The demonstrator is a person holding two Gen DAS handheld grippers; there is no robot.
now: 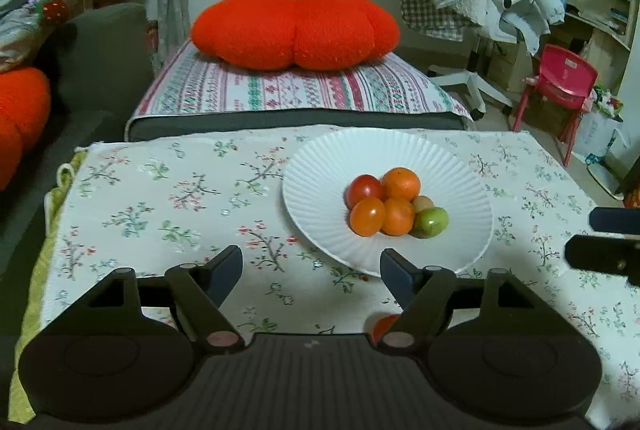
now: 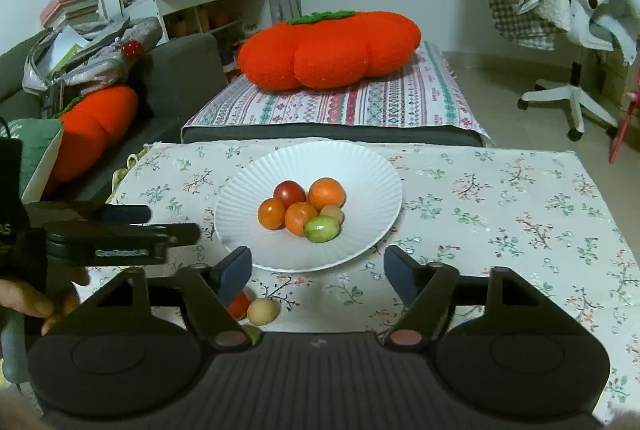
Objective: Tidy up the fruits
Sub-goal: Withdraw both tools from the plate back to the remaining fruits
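Between the spread black fingers of the left gripper: only flowered white tablecloth, nothing gripped, jaws wide apart. Just behind its right finger, half hidden, a red rounded fruit on the cloth; too little showing to name it. Beyond the fingertips, a white ribbed round plate with a tight heap of small fruit: dark red tomato, orange round fruit, orange tomato, another orange fruit, green oval fruit, and a pale brown small fruit mostly covered by the others.

Between the fingers of the right gripper: likewise nothing, jaws equally wide, the plate's near rim just past the tips. Beside its left finger, loose on the cloth and off the plate: the red fruit, partly masked by the finger, touching a pale beige round fruit; below them a green sliver, cut off by the gripper body, unidentifiable. At far left of the right wrist view, the left gripper seen side-on, with fingertips of the left hand at the picture's edge.

Behind the table, a big orange-red plush persimmon cushion on a striped patterned cover.
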